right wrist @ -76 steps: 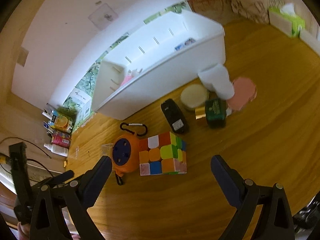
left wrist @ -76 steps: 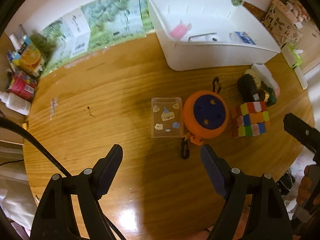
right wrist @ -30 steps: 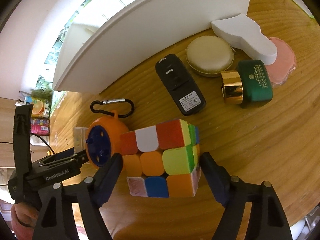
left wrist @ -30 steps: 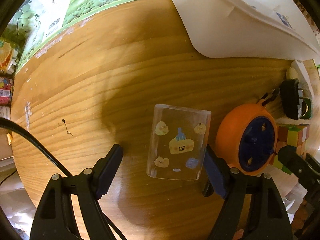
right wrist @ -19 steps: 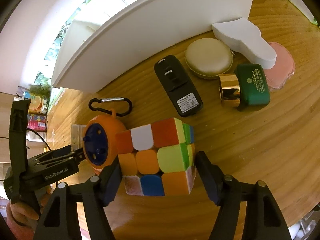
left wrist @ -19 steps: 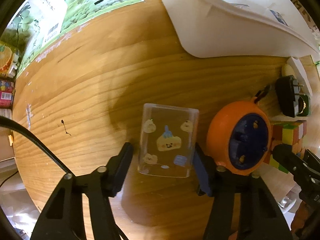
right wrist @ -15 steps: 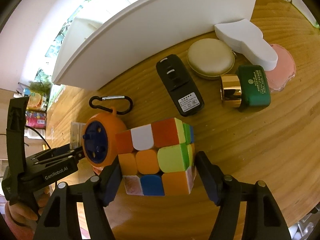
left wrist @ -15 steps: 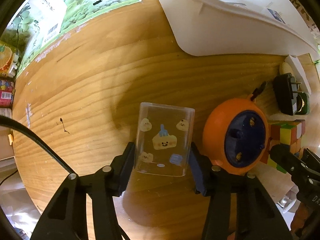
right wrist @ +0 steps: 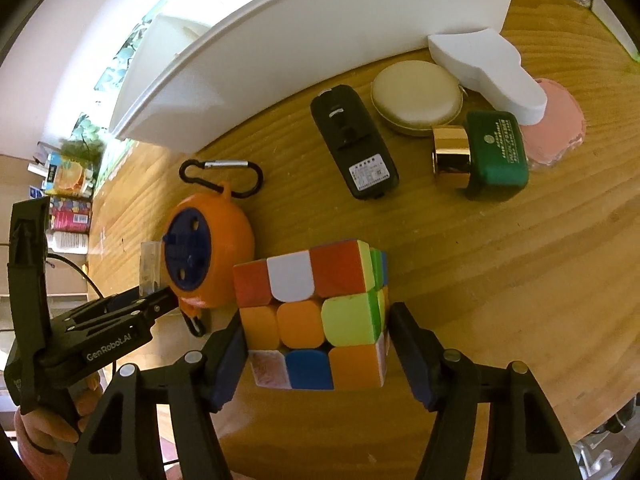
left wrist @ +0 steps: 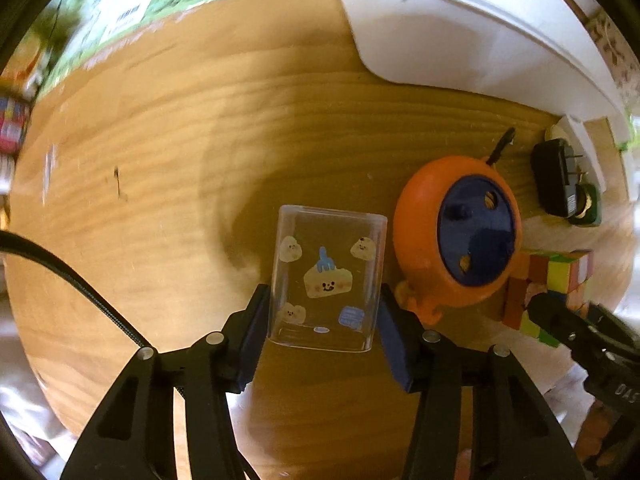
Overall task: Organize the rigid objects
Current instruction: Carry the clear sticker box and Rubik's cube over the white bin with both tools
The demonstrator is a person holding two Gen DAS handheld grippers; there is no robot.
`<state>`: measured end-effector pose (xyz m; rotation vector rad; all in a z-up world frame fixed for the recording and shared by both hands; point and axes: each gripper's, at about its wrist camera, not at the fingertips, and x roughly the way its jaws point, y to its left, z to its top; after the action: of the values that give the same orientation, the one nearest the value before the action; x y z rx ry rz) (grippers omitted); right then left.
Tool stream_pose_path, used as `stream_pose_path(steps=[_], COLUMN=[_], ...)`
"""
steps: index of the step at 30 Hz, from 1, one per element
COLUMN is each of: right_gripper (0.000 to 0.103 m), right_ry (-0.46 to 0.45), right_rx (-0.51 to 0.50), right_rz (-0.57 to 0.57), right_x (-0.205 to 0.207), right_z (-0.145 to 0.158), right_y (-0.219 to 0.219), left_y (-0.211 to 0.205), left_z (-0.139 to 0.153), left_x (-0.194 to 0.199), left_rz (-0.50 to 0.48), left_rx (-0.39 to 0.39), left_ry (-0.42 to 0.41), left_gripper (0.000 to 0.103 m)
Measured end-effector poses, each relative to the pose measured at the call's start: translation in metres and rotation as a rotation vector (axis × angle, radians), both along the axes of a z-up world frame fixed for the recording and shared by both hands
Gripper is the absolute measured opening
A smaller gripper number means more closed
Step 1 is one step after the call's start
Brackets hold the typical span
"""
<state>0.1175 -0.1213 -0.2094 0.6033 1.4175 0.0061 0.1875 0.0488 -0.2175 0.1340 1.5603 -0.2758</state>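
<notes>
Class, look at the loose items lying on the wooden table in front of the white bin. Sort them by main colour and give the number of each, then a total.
Clear: 1, card case
Orange: 1, round reel
Multicoloured: 1, puzzle cube
Black: 1, charger
Cream: 1, round case
Green: 1, gold-capped bottle
White: 1, block
Pink: 1, disc
Total: 8

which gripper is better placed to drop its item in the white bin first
Left, probably. The left gripper is shut on the clear box, beside the white bin. The right gripper is closing around the cube, with a black charger between it and the bin.
</notes>
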Motion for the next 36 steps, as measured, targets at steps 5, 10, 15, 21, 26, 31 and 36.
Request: stream_pose_path(steps=[5,10,15,21,26,31,36], right_gripper=[0.067,0.063,0.062,0.062,0.062,0.062,0.062], right_ry=[0.007,-0.017,-0.044,-0.073,-0.088,-0.107,-0.125], right_rx=[0.003,-0.020,-0.050,-0.083,-0.102,-0.129,-0.128], right_rz=[0.006,0.003,-0.002,-0.008,-0.020,-0.025,-0.041], right_x=[-0.011,-0.021,-0.032,-0.046,-0.050,-0.056,-0.057], right_z=[-0.001,0.007,0.014,0.021,0.030,0.044,0.059], right_y=[0.000,0.000,0.001,0.004,0.013,0.013,0.004], left_y=[0.008,0.013,0.029,0.047,0.051,0.054,0.049], left_z=[0.002,0.009,0.020,0.046,0.063,0.081,0.102], left_x=[-0.024,-0.043,-0.065,-0.075,-0.081,-0.074,-0.073], left_rz=[0.025,0.039,0.036,0.012,-0.017,-0.049,-0.072], left_rx=[-0.019,-0.040,-0.051,-0.051,-0.070,-0.084,-0.101], left_ry=[-0.010,-0.036,-0.074,-0.117,-0.134,-0.160,-0.201], left_gripper=[0.055,0.055,0.055,0.055,0.055,0.055,0.055])
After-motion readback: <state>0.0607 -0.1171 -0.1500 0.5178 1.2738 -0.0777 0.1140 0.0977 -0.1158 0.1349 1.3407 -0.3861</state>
